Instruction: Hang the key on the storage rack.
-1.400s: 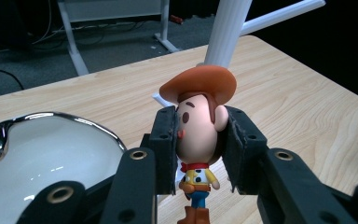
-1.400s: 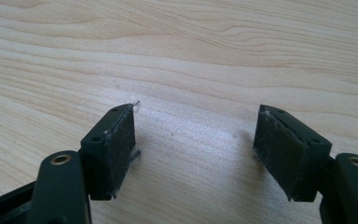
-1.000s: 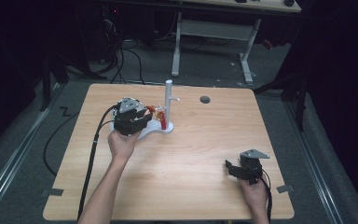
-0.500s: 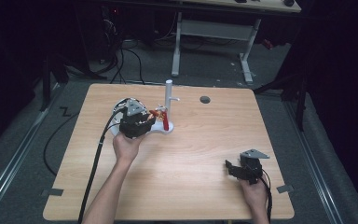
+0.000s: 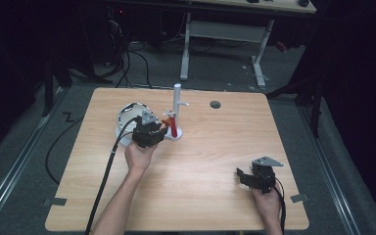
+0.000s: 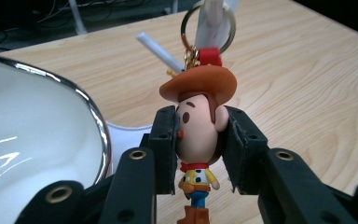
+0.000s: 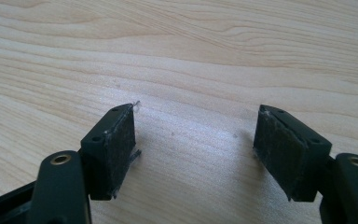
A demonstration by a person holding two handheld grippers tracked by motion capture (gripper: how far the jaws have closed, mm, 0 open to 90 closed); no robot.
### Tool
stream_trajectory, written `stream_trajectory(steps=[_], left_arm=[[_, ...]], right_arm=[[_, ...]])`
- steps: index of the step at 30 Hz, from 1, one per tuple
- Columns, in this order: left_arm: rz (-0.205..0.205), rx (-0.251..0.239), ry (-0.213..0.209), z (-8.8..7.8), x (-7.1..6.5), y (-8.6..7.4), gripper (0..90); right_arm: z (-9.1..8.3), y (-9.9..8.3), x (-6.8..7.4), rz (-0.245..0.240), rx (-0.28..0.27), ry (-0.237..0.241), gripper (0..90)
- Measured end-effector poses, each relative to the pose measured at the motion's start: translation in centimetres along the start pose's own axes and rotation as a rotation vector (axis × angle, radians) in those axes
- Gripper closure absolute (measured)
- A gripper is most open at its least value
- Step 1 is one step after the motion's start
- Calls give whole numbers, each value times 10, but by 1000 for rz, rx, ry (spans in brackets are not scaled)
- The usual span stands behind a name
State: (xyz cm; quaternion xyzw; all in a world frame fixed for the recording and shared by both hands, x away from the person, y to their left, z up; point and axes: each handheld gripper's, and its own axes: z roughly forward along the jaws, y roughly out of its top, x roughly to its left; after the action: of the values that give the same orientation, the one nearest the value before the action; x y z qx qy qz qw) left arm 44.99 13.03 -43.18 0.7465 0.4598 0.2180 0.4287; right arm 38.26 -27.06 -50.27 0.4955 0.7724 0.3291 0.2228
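Note:
A cowboy figure keychain point(image 6: 199, 135) with an orange hat, yellow shirt and gold ring is squeezed by its head between the jaws of my left gripper point(image 6: 200, 140). Its ring point(image 6: 208, 23) circles a peg of the white stand point(image 5: 177, 105). In the high view the left gripper point(image 5: 160, 131) sits just left of the stand, with the figure point(image 5: 171, 125) at its tip. My right gripper point(image 5: 242, 176) rests low near the table's front right, open, with bare wood between its pads point(image 7: 119, 144).
A white bowl with a chrome rim point(image 5: 127, 115) stands close behind and left of the left gripper, and its rim point(image 6: 95, 121) touches the stand's base. A dark round hole point(image 5: 215, 104) lies in the tabletop at the back. A cable trails from the left gripper.
My left gripper has drawn slightly back and left from the stand with the figure in it. The right gripper has not moved.

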Motion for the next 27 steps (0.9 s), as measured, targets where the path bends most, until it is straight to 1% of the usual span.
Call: stream_trajectory(steps=[7,14,16,17,20,24,27], left_arm=[[-14,8,11,7,1,-5,667],[-7,34,19,13,1,-9,665],[-12,35,19,14,1,-10,664],[-11,40,15,15,1,-11,663],[-4,50,23,17,1,-12,662],[-10,58,13,18,0,-12,662],[-6,67,16,18,1,-13,661]], right_arm=[[0,0,0,-1,0,0,297],[0,0,0,0,0,0,297],[0,0,0,0,0,0,297],[0,0,0,0,0,0,297],[0,0,0,0,0,0,297],[0,0,0,1,0,0,297],[0,0,0,1,0,-1,297]])
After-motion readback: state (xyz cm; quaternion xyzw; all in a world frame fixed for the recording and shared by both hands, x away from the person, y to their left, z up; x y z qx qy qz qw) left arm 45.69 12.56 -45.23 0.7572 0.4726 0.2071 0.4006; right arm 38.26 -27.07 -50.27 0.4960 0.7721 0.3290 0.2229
